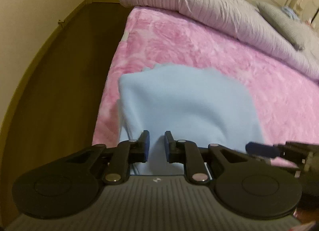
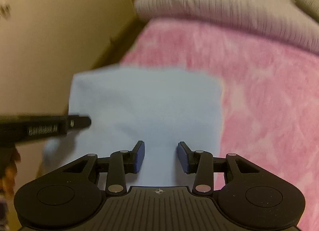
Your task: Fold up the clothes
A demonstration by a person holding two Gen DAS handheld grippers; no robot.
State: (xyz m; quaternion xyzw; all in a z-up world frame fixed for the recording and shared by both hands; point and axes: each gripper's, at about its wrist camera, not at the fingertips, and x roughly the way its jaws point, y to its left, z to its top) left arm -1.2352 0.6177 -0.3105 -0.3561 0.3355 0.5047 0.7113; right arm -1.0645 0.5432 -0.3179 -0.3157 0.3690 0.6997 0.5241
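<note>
Motion blur is smearing the grey quilt (image 2: 229, 5) beyond the right claw (image 2: 161, 157); the blue garment's (image 2: 147, 107) near edge is hiding beneath it.

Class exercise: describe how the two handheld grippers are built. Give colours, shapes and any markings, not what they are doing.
Both the left gripper and right gripper are black, with blue pads, round discs at each side, silver pivot pins and a ribbed grey body bearing a small crosshair mark. Seen side-on, the left one carries pale, blurred lettering.
</note>
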